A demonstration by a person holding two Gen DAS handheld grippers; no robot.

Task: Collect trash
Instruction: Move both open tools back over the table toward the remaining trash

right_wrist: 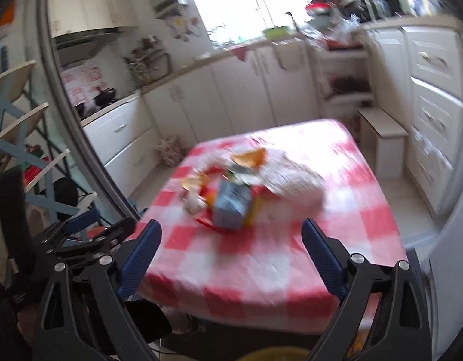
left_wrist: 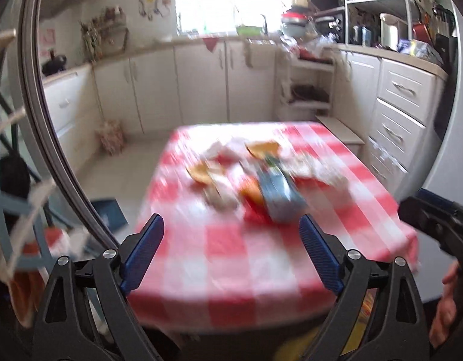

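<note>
Left hand-held gripper (left_wrist: 231, 252) shows in its own view with the blue pads spread wide and nothing between them, hanging above the near edge of a worktop (left_wrist: 231, 288) covered in a red-and-white checked cloth. Further along the cloth, about the middle, lies the trash pile (left_wrist: 249, 177) — a grey-blue carton, orange peel-like scraps and crumpled pale wrapping, all smeared by motion blur, so single pieces are hard to tell apart. At the right edge of this view a dark part of the other tool and the fingers of a person's hand (left_wrist: 445, 310) are visible. From the right wrist, the right hand-held gripper (right_wrist: 231, 255) is likewise spread and empty, above the near part of the same cloth, with a blue carton (right_wrist: 231, 207) the nearest item of the heap and a pale crumpled bag (right_wrist: 294, 183) beside it to the right. By my reading, collecting has not begun on this pile — both tools are only approaching. Next, one of them would need to travel forward and down over the carton and close on it. A yellowish rim at the bottom edge may be a bin, though that is unclear.
</note>
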